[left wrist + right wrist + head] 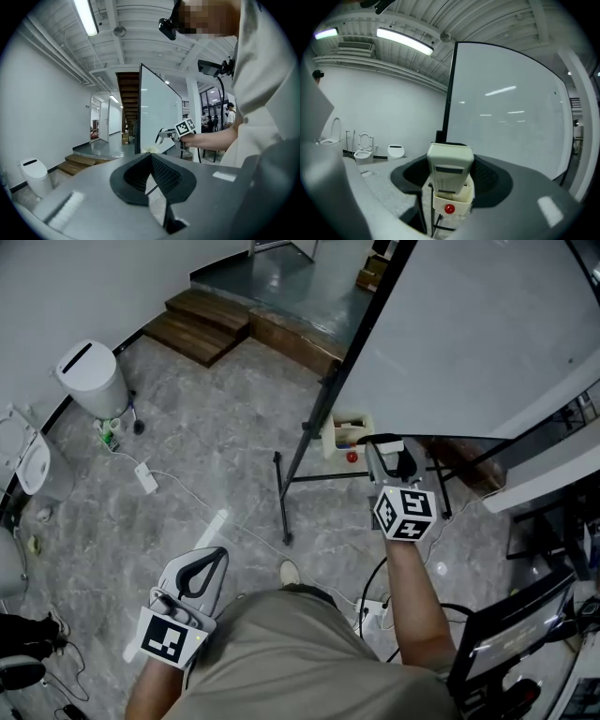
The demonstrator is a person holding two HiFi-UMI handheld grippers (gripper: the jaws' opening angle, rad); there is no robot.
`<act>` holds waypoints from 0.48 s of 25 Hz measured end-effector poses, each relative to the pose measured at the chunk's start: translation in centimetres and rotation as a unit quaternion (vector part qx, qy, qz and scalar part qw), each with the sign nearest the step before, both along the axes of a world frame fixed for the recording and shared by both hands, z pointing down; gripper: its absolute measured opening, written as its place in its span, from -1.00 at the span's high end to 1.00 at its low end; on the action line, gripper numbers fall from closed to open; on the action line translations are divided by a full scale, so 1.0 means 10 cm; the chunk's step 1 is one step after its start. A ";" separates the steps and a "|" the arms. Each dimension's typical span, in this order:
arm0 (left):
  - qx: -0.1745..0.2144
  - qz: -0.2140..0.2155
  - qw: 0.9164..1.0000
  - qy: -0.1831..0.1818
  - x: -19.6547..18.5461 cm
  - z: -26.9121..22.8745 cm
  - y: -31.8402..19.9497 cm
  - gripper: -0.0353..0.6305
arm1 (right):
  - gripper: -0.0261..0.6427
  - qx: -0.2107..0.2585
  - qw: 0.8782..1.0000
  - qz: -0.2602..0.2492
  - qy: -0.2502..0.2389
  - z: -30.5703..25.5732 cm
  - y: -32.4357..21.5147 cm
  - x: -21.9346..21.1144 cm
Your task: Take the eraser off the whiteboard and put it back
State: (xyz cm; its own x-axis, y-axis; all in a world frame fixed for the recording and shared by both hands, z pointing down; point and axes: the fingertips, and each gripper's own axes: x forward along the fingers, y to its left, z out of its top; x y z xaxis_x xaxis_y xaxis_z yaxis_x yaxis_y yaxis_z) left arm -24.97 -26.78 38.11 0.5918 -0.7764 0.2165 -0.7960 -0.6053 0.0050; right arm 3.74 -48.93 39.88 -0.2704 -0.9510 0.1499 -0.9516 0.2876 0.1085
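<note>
My right gripper (394, 457) is shut on the cream eraser (385, 445), holding it in the air in front of the whiteboard's lower edge. In the right gripper view the eraser (450, 166) stands upright between the black pads, apart from the whiteboard (511, 108) behind it. A cream holder (451, 200) with a red dot (449, 209) hangs just below the eraser. The whiteboard (487, 343) leans on its black stand. My left gripper (217, 557) hangs low at the left, shut and empty, its pads (161, 176) meeting at the tip.
The stand's black legs (281, 498) spread over the grey stone floor. A white bin (94, 379), a power strip (145, 477) with cables and wooden steps (206, 324) lie to the left. A monitor (511, 624) stands at the lower right. Toilets (361, 150) line the far wall.
</note>
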 end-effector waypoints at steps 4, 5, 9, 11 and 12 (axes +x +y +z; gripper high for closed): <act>-0.001 0.008 1.000 0.003 -0.06 0.04 0.16 0.88 | 0.12 0.030 0.999 -0.008 0.017 -0.30 0.35 -0.14; -0.001 0.009 1.000 0.004 -0.08 0.04 0.20 0.88 | 0.12 0.036 0.999 -0.010 0.020 -0.37 0.44 -0.19; -0.001 0.017 1.000 0.007 -0.15 0.06 0.32 0.88 | 0.12 0.060 0.998 -0.016 0.033 -0.62 0.80 -0.34; -0.001 0.025 1.000 0.007 -0.18 0.08 0.38 0.88 | 0.12 0.071 0.997 -0.016 0.041 -0.71 0.97 -0.39; -0.002 0.028 1.000 0.007 -0.19 0.09 0.41 0.88 | 0.12 0.074 0.996 -0.015 0.043 -0.75 1.05 -0.41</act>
